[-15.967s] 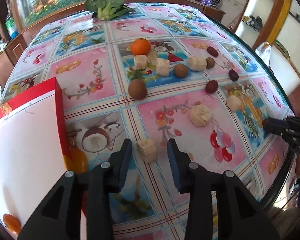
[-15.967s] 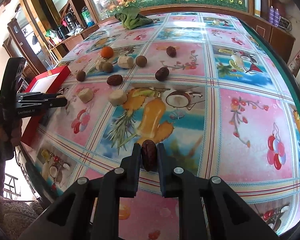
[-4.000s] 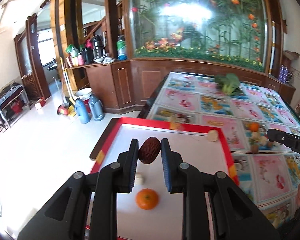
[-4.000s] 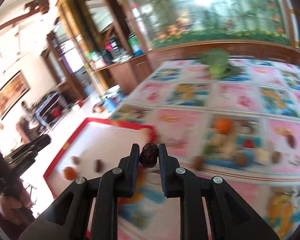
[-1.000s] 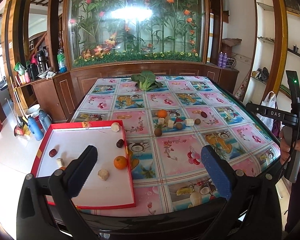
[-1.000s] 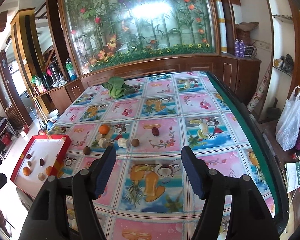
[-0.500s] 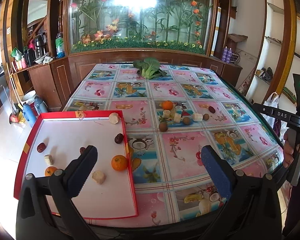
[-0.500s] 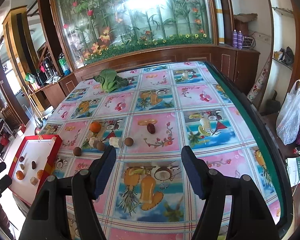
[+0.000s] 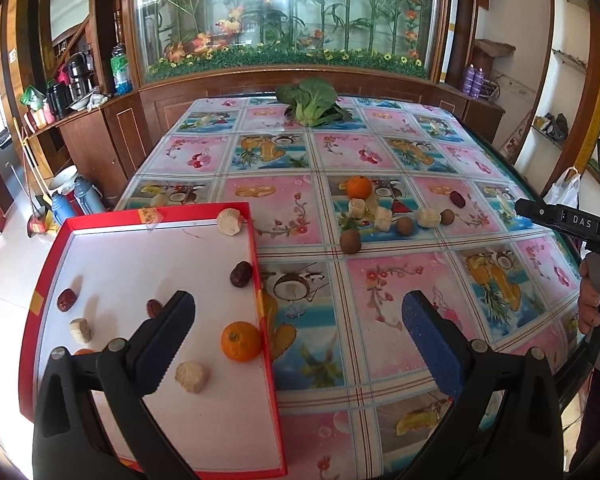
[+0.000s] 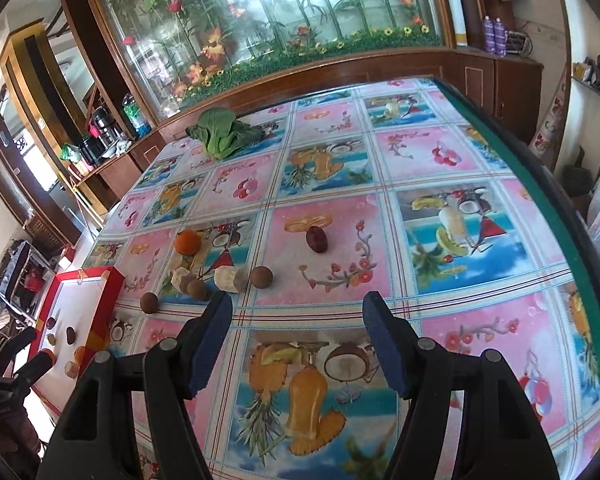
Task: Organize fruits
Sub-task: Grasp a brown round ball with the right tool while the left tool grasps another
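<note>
Both black two-finger grippers, left (image 9: 298,326) and right (image 10: 296,330), are shown spread wide and empty above the fruit-patterned tablecloth (image 10: 452,152). Several pieces already lie in the red-rimmed white tray (image 9: 156,244); right of that tray, an orange tangerine (image 9: 359,187), pale chunks, brown round fruits and a dark red date (image 10: 317,239) are left on the cloth. For the next pick, one isolated piece is best straddled squarely before closing, neighbours left undisturbed.
</note>
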### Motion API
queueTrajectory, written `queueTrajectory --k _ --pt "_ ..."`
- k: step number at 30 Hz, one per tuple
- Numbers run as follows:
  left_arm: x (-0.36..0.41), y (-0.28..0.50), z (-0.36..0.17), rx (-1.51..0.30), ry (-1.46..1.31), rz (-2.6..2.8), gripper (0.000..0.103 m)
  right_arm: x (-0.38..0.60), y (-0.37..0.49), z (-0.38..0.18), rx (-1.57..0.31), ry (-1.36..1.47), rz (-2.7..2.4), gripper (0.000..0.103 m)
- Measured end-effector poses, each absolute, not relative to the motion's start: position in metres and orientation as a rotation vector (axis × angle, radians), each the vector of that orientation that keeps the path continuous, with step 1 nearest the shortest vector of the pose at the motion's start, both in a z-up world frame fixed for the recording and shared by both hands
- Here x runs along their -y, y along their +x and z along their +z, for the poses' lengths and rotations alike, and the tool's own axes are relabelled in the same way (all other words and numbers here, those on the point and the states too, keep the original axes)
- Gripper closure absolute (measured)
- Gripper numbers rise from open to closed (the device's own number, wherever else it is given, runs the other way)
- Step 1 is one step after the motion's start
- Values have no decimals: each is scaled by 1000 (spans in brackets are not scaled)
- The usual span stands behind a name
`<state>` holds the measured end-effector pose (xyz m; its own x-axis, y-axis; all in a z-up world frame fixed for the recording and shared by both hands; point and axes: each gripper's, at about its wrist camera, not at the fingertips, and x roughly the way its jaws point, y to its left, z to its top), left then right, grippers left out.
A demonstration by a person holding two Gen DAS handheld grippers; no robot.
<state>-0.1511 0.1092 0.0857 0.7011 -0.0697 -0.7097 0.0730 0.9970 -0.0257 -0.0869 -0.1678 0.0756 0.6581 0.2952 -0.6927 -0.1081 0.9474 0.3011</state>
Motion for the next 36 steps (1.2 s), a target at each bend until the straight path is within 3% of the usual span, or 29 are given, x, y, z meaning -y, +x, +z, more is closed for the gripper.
queueTrajectory --k 8,14,23,26,35,36 --pt "-86 -116 69 -857 69 -105 0 147 -53 54 -880 215 313 36" --pt "-75 -88 62 -879 121 -136 0 120 -23 35 -946 117 278 69" --pt "-64 -56 42 -913 156 -147 3 111 -18 29 -960 130 322 74" --pt "-57 -47 38 -923 187 -171 20 112 -15 25 -965 137 328 74" --pt "-55 -33 28 -945 192 -178 21 105 -11 25 -934 92 338 75" --pt "-55 -32 27 -948 195 -179 21 104 -11 25 -932 74 329 82"
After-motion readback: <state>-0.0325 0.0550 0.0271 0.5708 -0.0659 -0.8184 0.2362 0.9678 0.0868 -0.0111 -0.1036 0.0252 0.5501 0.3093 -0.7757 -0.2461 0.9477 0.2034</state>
